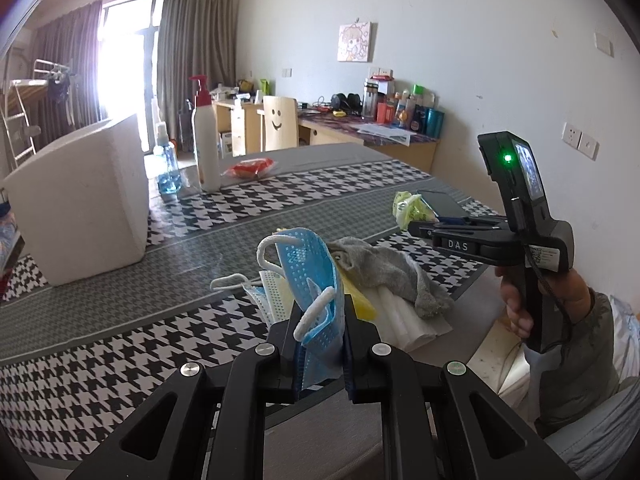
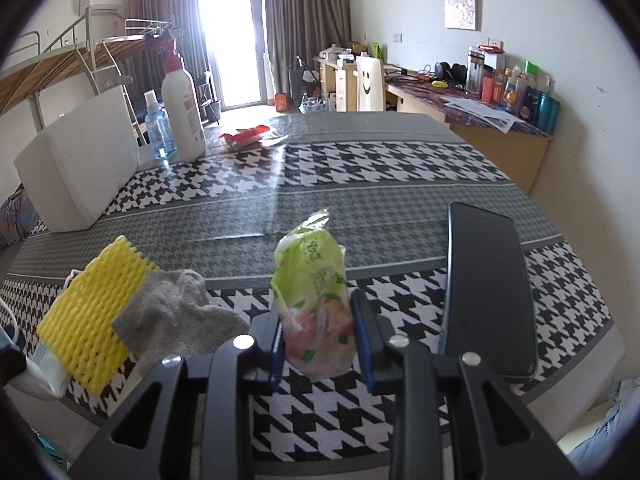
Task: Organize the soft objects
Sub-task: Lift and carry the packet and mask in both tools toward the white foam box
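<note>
A blue face mask [image 1: 318, 280] was pinched in the left gripper [image 1: 320, 344], above a pile holding a grey sock [image 1: 384, 268]. A green tissue pack [image 2: 316, 300] was clamped by the right gripper [image 2: 320, 344], beside a phone [image 2: 486, 288]. A white foam box [image 1: 84, 196] stood on the houndstooth tablecloth [image 1: 120, 344].

On the table [image 2: 360, 200], a foam box [image 2: 80, 160] stands far left, with a spray bottle [image 2: 158, 128] and a pump bottle [image 2: 184, 112] behind it to the right. Nearer, a sock [image 2: 176, 312] lies over a foam net sleeve [image 2: 92, 312]; right of them stands a tissue pack [image 2: 316, 300], then a phone [image 2: 488, 292].
</note>
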Available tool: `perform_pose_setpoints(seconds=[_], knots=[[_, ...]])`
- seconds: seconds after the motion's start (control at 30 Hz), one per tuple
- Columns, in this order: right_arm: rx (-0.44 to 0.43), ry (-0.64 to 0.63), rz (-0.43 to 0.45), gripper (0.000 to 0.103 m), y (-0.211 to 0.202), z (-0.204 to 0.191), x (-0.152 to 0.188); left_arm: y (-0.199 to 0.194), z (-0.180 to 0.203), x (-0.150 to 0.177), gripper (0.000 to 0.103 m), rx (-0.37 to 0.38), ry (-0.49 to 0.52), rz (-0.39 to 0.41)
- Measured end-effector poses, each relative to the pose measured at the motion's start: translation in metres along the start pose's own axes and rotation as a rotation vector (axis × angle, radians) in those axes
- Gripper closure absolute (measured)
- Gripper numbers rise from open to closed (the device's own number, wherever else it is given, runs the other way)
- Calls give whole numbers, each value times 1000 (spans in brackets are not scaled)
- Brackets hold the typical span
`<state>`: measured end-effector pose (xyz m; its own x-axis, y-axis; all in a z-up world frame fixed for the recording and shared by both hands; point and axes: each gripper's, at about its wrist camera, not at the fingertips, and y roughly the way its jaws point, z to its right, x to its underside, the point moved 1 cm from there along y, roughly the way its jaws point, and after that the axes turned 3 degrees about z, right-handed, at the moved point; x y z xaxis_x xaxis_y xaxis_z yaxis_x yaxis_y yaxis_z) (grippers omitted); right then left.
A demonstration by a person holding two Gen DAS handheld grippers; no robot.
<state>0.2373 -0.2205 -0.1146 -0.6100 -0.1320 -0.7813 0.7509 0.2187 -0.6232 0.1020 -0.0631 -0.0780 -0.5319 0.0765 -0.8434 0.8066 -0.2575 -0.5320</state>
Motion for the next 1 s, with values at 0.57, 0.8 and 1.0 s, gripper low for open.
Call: perform_pose_setpoints(seconds=[0.57,0.8,1.0], knots=[[-4,-9,78,69,-40,-10,-3,-28,-13,-5,87,-67,-9,72],[-8,-21,117,69,-55,-17,-6,-33,-16,-9,87,-75,-9,91],[-18,-33,133,69,-62,-24,-6,-32,-20,-13,87,-93,-6,106]])
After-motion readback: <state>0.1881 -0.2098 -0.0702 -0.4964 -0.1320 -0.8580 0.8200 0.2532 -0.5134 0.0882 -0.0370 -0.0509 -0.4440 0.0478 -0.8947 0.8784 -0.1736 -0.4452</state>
